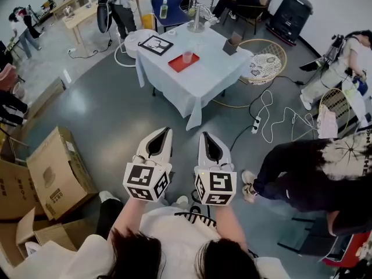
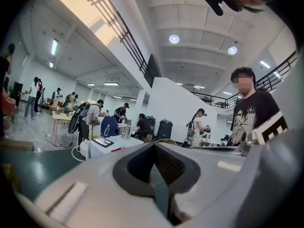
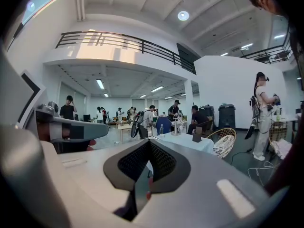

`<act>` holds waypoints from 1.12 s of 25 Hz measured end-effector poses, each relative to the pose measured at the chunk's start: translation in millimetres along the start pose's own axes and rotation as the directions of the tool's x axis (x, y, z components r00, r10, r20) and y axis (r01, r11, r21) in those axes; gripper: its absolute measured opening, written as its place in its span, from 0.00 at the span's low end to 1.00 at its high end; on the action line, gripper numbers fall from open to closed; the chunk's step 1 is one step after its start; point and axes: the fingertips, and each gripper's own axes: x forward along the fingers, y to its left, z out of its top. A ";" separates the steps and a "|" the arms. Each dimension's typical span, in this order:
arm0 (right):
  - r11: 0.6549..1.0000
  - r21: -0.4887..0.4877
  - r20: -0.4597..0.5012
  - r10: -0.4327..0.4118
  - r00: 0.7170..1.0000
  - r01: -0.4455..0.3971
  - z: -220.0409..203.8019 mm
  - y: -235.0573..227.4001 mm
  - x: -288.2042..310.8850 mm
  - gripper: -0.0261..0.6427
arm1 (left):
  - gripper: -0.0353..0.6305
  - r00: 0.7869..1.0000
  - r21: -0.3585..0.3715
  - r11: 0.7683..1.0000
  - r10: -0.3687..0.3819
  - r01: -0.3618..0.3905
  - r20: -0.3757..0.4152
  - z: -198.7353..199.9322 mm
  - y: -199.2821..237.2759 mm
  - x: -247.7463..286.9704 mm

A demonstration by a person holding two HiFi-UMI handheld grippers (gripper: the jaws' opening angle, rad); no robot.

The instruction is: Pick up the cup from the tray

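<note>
A clear cup [image 1: 187,56] stands on a red tray [image 1: 179,64] on the white-clothed table [image 1: 197,77], far ahead in the head view. My left gripper [image 1: 165,131] and right gripper [image 1: 205,135] are held side by side close to my body, well short of the table, over the grey floor. Both are shut with nothing in them. In the left gripper view the shut left gripper [image 2: 154,147] points toward the distant table [image 2: 110,145]. In the right gripper view the shut right gripper [image 3: 149,144] points at the same table [image 3: 192,141]. The cup is too small to make out in either gripper view.
Cardboard boxes [image 1: 55,170] lie at the left. A person in black [image 1: 314,173] crouches at the right. A wicker chair [image 1: 264,63] and white cables [image 1: 273,121] are beside the table. A black frame [image 1: 155,44] and a dark box [image 1: 232,42] sit on the cloth.
</note>
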 end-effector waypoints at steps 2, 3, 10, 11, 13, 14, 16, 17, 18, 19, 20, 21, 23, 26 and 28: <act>1.000 0.011 0.005 -0.010 1.000 0.010 1.1 -4.7 0.5 0.08 | 0.05 1.000 -0.001 1.000 0.010 -0.010 -0.004 -0.2 0.5 1.1; 1.000 0.008 0.008 -0.017 1.000 0.017 1.8 -7.6 0.9 0.08 | 0.05 1.000 -0.002 1.000 0.014 -0.014 -0.011 -0.8 0.3 2.1; 1.000 0.013 0.017 -0.015 1.000 0.014 -1.0 -18.3 1.6 0.08 | 0.05 0.997 -0.028 0.998 0.063 -0.065 -0.048 -12.2 1.8 4.6; 1.000 0.021 0.015 -0.009 1.000 0.009 -1.6 -19.6 1.7 0.08 | 0.05 0.997 -0.030 0.997 0.066 -0.067 -0.047 -12.7 1.4 5.1; 1.000 0.025 -0.004 0.010 1.000 -0.010 -5.5 -21.2 3.3 0.08 | 0.05 0.997 -0.029 0.998 0.061 -0.062 -0.056 -15.1 -1.0 6.7; 0.999 0.022 -0.018 0.026 0.999 -0.026 -8.2 -20.8 4.6 0.08 | 0.05 0.996 -0.030 0.998 0.059 -0.061 -0.059 -16.3 -1.7 7.6; 0.998 0.022 -0.031 0.053 0.998 -0.052 -11.0 -20.3 6.8 0.10 | 0.05 0.996 -0.033 0.997 0.066 -0.068 -0.063 -18.3 -0.8 11.1; 0.998 0.026 -0.028 0.061 0.998 -0.060 -10.6 -20.9 8.7 0.11 | 0.05 0.995 -0.031 0.997 0.071 -0.074 -0.066 -19.2 1.0 14.6; 0.997 0.030 -0.024 0.066 0.998 -0.065 -9.7 -21.8 11.6 0.13 | 0.05 0.995 -0.025 0.997 0.076 -0.078 -0.070 -19.7 3.6 19.5; 0.997 0.032 -0.021 0.068 0.997 -0.068 -9.0 -22.9 15.5 0.14 | 0.05 0.994 -0.017 0.997 0.079 -0.080 -0.074 -19.8 6.1 25.2; 0.997 0.030 -0.022 0.068 0.997 -0.067 -9.0 -24.6 19.6 0.16 | 0.05 0.994 -0.008 0.997 0.077 -0.077 -0.075 -19.6 8.1 31.2; 0.998 0.027 -0.024 0.065 0.998 -0.064 -9.5 -26.8 23.9 0.17 | 0.05 0.995 -0.002 0.997 0.071 -0.071 -0.074 -19.3 9.7 37.1; 0.998 0.030 -0.020 0.054 0.998 -0.053 -9.0 -32.9 35.4 0.18 | 0.05 0.996 0.003 0.999 0.054 -0.054 -0.068 -18.0 14.6 49.9; 0.998 0.035 -0.023 0.058 0.998 -0.057 -5.7 -38.0 57.8 0.19 | 0.05 0.997 -0.015 0.999 0.040 -0.041 -0.069 -14.8 29.3 69.9; 0.997 0.034 -0.022 0.063 0.998 -0.062 -0.9 -40.5 73.1 0.21 | 0.05 0.996 -0.025 0.999 0.046 -0.048 -0.073 -11.6 41.8 83.2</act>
